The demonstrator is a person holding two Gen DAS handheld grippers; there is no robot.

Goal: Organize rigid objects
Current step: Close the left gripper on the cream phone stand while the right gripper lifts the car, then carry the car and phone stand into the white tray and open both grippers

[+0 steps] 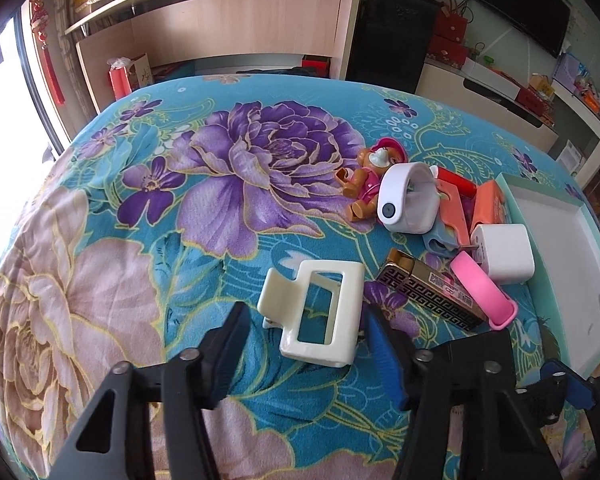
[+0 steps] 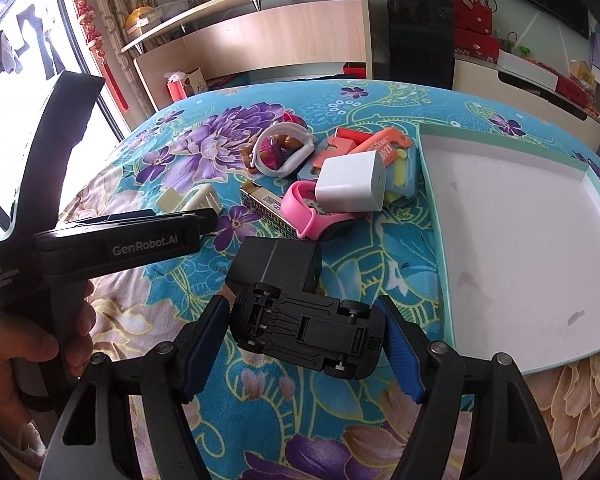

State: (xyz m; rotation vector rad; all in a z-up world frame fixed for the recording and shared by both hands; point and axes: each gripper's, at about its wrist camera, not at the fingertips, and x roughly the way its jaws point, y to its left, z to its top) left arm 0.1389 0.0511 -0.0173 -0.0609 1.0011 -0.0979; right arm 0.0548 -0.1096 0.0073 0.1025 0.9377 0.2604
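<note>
Since the cream hair claw clip (image 1: 314,312) between the half-open left gripper (image 1: 306,354) is light, stiff, slick plastic, grip its flat sides; the right gripper (image 2: 302,354) brackets an upturned black toy car (image 2: 306,330), contact unclear.

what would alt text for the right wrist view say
The right gripper has an upside-down black toy car between its fingers, above a floral blanket. An empty white tray lies to the right, a pile of small items sits beyond, and a hand holds the left gripper at left.

Floral blanket (image 1: 100,280) underneath; wooden counter (image 1: 236,28), black fridge (image 1: 392,28), red bags (image 2: 472,16) behind.
</note>
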